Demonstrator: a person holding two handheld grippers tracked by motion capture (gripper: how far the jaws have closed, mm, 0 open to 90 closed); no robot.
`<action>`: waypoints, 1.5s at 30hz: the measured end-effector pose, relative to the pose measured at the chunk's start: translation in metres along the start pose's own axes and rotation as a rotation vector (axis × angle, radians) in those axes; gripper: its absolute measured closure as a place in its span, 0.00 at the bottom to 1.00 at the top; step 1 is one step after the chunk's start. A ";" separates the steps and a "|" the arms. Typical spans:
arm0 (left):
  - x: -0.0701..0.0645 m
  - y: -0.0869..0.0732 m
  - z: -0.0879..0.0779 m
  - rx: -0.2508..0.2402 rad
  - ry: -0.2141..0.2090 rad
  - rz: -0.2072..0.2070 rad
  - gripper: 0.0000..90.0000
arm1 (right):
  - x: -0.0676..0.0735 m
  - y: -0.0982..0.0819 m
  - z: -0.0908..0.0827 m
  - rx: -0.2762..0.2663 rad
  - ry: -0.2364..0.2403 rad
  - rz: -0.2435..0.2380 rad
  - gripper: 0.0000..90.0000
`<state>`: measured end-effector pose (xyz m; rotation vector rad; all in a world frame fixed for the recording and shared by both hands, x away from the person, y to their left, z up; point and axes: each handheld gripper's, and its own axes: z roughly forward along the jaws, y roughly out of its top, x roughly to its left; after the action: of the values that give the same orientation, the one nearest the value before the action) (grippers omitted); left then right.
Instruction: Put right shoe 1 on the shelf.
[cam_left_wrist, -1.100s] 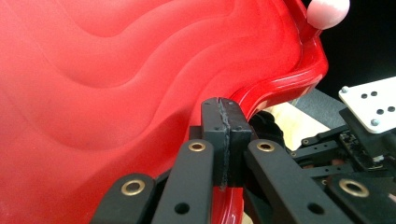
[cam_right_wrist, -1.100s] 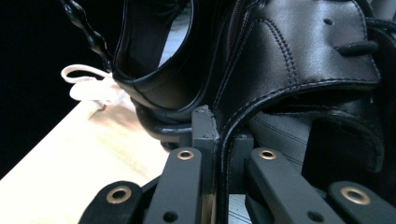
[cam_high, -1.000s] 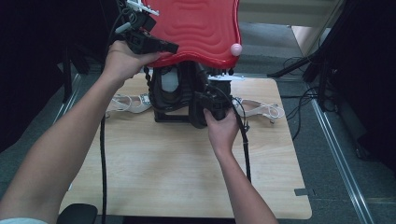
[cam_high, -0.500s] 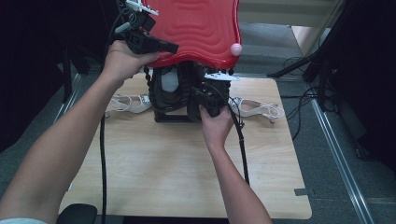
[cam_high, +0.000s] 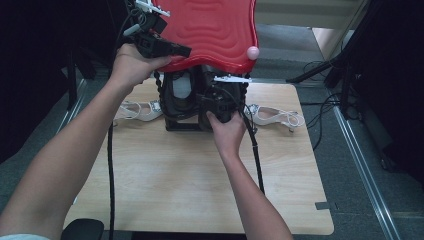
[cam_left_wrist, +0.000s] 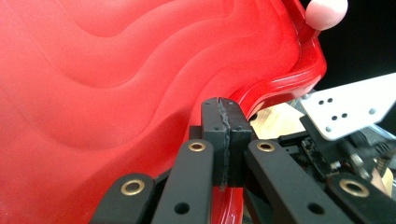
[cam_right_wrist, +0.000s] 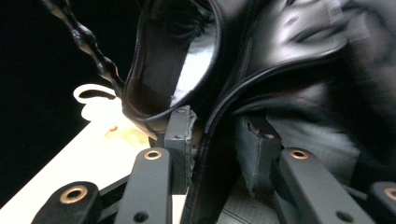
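My left gripper (cam_left_wrist: 223, 140) has its jaws pinched together on the glossy rim of the red flap (cam_high: 210, 30) — rippled, moulded plastic, lifted above the black bag (cam_high: 192, 97) at the table's (cam_high: 200, 185) far edge. My right gripper (cam_right_wrist: 212, 140) has just been opening; the bag's piped leather edge stands between its parted pads. From above, pale strappy sandals (cam_high: 275, 116) flank the bag.

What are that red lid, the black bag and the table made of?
The red lid looks like glossy moulded plastic: smooth ripples, bright highlights on its rim. The black bag seems to be leather or an imitation: soft folds, a dull sheen, piped seams. The table looks like pale wood or a wood-print laminate, with matt grain lines.
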<state>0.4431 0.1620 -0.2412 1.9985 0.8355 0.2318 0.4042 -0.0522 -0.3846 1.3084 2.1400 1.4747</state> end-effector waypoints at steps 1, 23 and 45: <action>0.000 0.000 0.000 0.000 -0.001 0.000 1.00 | 0.001 0.000 0.000 0.000 0.002 -0.001 0.75; -0.001 0.001 0.001 0.007 0.022 -0.017 1.00 | 0.009 -0.004 -0.041 0.093 0.107 0.026 0.99; -0.002 0.001 0.002 0.012 0.034 -0.016 1.00 | 0.004 -0.071 -0.048 0.153 0.177 -0.079 1.00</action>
<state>0.4430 0.1594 -0.2415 2.0035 0.8757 0.2523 0.3342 -0.0867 -0.4205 1.1633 2.4300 1.4703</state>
